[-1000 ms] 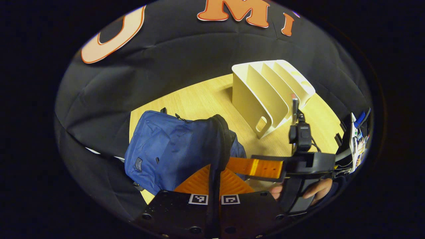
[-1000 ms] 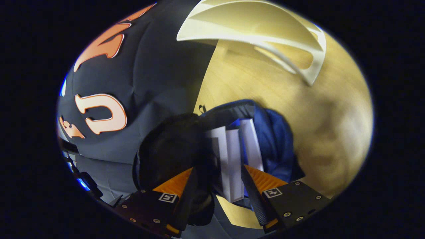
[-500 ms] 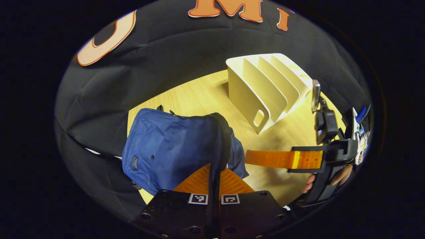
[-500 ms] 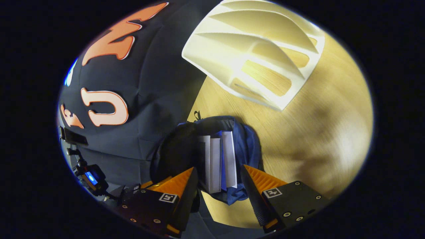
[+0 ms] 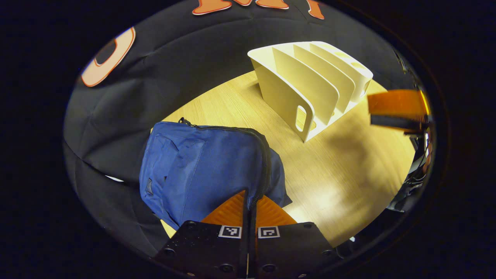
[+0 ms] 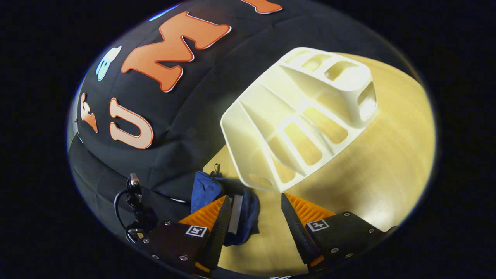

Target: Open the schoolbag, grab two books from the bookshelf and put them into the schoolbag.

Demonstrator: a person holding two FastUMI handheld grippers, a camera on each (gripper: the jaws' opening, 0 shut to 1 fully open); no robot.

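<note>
The blue schoolbag (image 5: 201, 166) lies on the wooden table (image 5: 348, 174), and my left gripper (image 5: 250, 203) is shut on the zippered rim of its mouth. In the right gripper view the schoolbag (image 6: 203, 190) sits low and small, with the white page edges of a book (image 6: 235, 209) showing in its mouth. My right gripper (image 6: 255, 219) hangs open and empty high above the table, just right of the bag. One of its orange fingers (image 5: 395, 102) shows at the right of the left gripper view. The white bookshelf (image 5: 310, 89) stands behind with bare slots.
The bookshelf (image 6: 302, 124) has several dividers and cut-out handles and stands near the table's back edge by the black cloth wall. A black device with a cable (image 6: 135, 209) hangs at the lower left of the right gripper view. Bare tabletop (image 6: 387, 155) lies right of the shelf.
My right gripper has risen up and away from the bag's mouth, open, leaving the books inside. The bag now looks much smaller in its view. My left gripper keeps its hold on the rim.
</note>
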